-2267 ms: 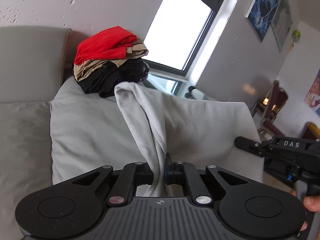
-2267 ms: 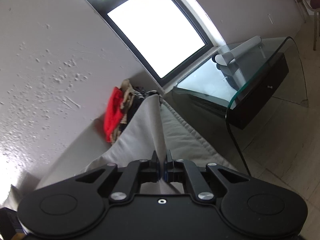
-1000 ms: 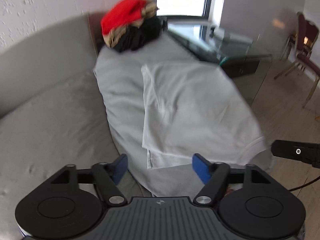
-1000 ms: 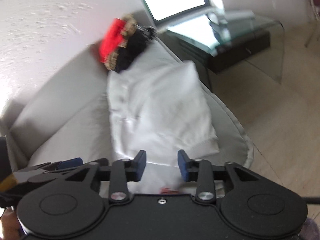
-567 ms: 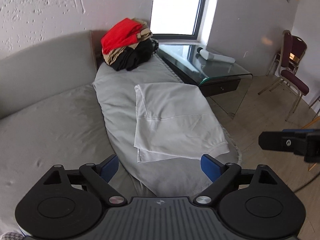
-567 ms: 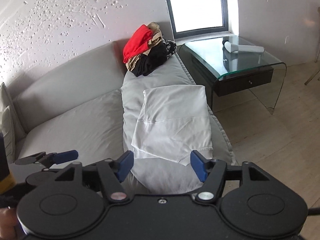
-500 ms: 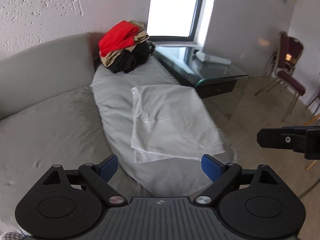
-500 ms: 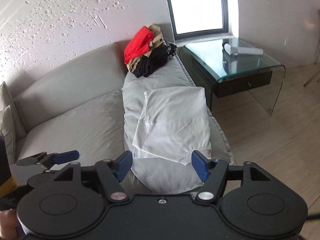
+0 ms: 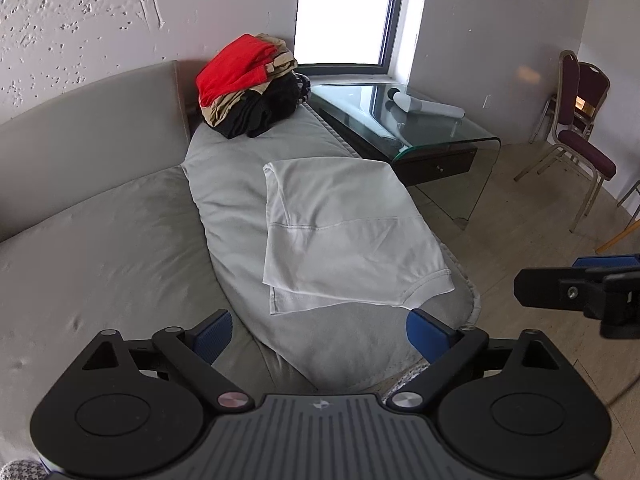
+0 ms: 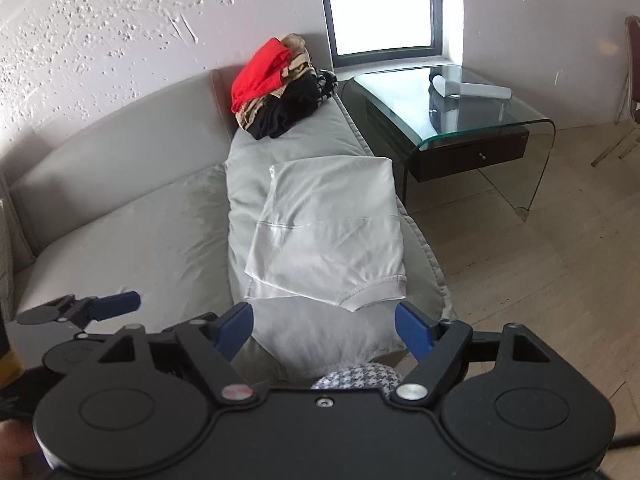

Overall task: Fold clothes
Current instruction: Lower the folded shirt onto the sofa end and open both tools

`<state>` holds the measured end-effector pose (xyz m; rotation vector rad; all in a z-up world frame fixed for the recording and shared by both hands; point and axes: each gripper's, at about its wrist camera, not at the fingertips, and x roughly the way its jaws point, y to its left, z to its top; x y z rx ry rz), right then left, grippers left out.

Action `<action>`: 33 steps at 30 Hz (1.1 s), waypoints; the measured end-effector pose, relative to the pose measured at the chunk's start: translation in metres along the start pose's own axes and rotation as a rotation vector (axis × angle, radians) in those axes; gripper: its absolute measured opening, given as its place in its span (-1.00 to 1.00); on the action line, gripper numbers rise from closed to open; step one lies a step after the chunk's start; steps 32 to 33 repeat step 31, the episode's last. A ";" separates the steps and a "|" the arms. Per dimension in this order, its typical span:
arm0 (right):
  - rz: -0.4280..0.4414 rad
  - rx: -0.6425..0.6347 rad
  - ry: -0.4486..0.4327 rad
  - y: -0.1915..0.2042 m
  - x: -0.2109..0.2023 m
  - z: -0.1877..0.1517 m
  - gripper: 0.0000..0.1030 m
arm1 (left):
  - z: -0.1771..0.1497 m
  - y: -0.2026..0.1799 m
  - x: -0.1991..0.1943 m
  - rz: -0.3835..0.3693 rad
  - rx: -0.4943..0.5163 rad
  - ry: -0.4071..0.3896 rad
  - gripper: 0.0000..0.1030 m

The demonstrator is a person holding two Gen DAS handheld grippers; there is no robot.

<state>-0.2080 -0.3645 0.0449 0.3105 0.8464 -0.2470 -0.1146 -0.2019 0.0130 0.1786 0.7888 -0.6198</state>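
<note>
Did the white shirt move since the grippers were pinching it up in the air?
Yes. The white shirt came down: it now lies flat and folded on the grey cushion, below the red-topped clothes pile, and neither gripper touches it.

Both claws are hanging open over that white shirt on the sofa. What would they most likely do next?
Probably reach down for the near hem of the white shirt to fold it again: it lies flat, folded once, and both the left gripper and right gripper, still opening, hold nothing.
</note>
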 end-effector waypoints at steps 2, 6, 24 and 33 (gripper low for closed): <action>-0.016 -0.010 0.004 0.001 0.003 -0.001 0.53 | -0.001 0.000 0.001 0.003 -0.006 0.000 0.83; -0.025 -0.010 0.019 0.000 0.008 -0.003 0.53 | -0.002 -0.001 0.004 -0.001 -0.009 0.006 0.83; -0.032 -0.022 0.045 -0.007 0.018 -0.002 0.61 | -0.004 -0.014 0.019 -0.021 0.025 0.033 0.92; -0.034 -0.019 0.043 -0.009 0.020 -0.002 0.61 | -0.006 -0.019 0.022 -0.014 0.041 0.033 0.94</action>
